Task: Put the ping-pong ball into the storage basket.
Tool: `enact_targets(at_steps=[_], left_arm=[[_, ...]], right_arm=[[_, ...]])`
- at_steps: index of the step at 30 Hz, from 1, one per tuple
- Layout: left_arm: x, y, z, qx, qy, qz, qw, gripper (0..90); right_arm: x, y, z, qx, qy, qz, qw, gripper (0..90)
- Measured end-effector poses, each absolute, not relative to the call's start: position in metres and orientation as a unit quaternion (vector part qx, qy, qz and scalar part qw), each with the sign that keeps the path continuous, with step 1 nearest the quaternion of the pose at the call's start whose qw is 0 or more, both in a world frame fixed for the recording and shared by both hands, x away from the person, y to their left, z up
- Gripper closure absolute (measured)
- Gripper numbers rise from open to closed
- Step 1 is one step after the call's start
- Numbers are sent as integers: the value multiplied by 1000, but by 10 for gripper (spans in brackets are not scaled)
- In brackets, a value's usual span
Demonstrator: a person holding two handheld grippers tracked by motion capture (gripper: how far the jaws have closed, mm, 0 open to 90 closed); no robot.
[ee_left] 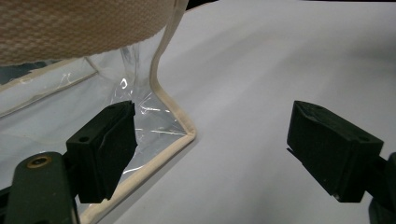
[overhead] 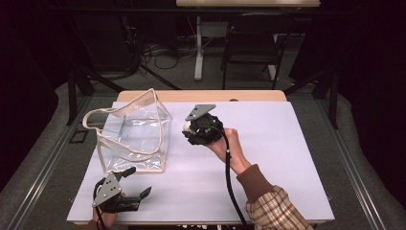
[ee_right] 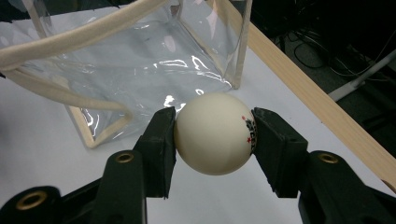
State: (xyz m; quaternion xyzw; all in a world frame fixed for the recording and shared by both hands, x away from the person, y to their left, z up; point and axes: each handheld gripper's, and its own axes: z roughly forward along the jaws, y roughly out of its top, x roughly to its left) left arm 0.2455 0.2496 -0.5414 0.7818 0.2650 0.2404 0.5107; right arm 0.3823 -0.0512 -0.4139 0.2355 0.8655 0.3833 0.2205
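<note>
- High view: a clear bag (overhead: 134, 132) with cream trim and a looped handle stands on the left half of a desk (overhead: 268, 143) covered in pale sheet. The right tool (overhead: 187, 128) hangs above the desk just right of the bag, held by a hand in a plaid sleeve, and a pale ball (overhead: 186, 126) peeks out at its tip. The left tool (overhead: 139, 181) rests low at the desk's near left edge, just below the bag's front corner, its jaws spread wide and empty.
- Left gripper view: the left tool (ee_left: 210, 140) has both black jaws far apart with nothing between them. The bag's (ee_left: 159, 121) bottom corner sits just ahead of the left-hand jaw, and the woven handle strap crosses the top of the frame.
- Right gripper view: the right tool (ee_right: 214, 135) is clamped on the ball (ee_right: 214, 133), one pad on each side at its widest part. The ball is cream with a small printed mark beside one pad. The bag (ee_right: 140, 65) stands just beyond, its side panel facing the tool.
- Judgement: the step looks like dropping the ball into the bag. To do it well, lift the ball above the rim first, centre it over the mouth, and let the left tool steady the near corner or rim so the soft bag does not tip or fold.
</note>
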Motion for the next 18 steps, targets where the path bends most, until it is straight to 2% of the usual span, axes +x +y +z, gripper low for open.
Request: enact_targets(at_steps=[18], left_arm=[[245, 250, -541, 781, 265, 240, 512, 159]], right_arm=[[387, -42, -401, 231, 866, 383, 225, 509]])
